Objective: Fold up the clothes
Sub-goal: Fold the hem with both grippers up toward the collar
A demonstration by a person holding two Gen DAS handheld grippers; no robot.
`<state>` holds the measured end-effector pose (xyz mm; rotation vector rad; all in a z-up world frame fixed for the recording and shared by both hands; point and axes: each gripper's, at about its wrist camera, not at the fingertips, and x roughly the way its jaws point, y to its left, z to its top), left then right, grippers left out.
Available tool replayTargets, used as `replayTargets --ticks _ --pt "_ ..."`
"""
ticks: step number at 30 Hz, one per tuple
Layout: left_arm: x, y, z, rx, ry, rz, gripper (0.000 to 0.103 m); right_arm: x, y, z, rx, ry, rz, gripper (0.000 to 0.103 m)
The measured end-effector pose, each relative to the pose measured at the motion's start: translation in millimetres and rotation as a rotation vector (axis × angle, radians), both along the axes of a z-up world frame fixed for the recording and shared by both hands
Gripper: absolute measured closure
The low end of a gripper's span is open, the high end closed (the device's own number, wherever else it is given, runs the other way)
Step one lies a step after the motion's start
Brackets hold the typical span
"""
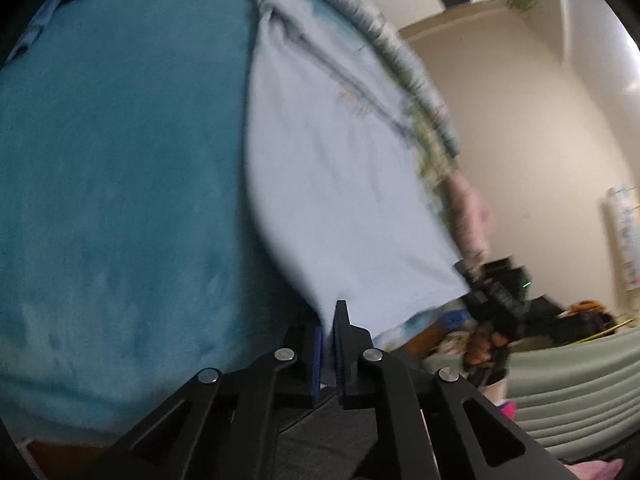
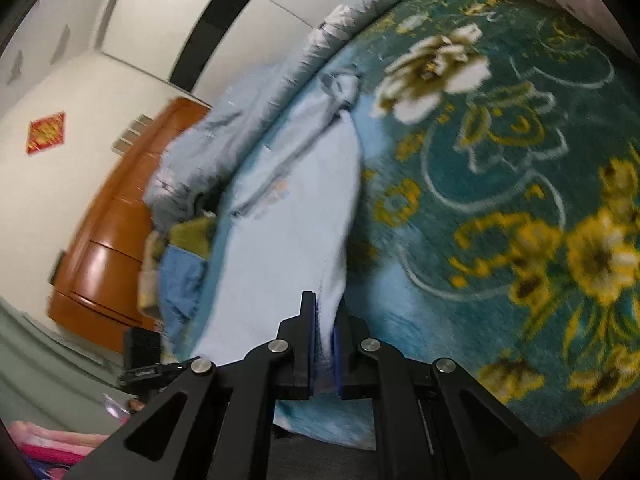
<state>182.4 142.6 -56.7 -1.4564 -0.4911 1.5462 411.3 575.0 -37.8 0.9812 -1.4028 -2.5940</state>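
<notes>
The left gripper (image 1: 329,344) and right gripper (image 2: 323,344) each pinch the pale blue cotton shirt (image 1: 340,184) at its near hem, jaws nearly closed. The shirt stretches toward twelve o'clock over the teal plush blanket (image 1: 120,180) — keep equal tension, hands level, lowering together.

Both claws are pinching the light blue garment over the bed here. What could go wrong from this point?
1. The left claw and right claw each hold only a thin edge of the light blue garment, so a tug may pull it free.
2. The far end looks bunched and lies beside another pile of clothes, so the fold may come out uneven or snag them.
3. Both views are blurred by motion; a fast swing may drag the cloth across the teal blanket.
</notes>
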Motion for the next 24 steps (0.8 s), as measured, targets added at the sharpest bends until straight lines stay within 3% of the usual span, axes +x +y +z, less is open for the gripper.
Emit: replayTargets --ticks 4,9,14,20,24 --pt "-36 0 23 0.126 0.019 0.05 0.098 -19 13 27 -0.037 0.111 0.001 0.096" --pt "-104 26 51 0.175 0.071 0.089 0.098 -70 36 56 -0.037 0.152 -0.011 0.096" --pt "-179 61 49 0.151 0.044 0.153 0.098 -145 73 68 -0.028 0.103 -0.068 0.096" --pt "-265 102 33 0.085 -0.006 0.225 0.098 -243 118 48 -0.066 -0.006 -0.122 0.096" --pt "-301 120 13 0.036 -0.042 0.259 0.098 -283 137 32 -0.083 -0.057 -0.127 0.096"
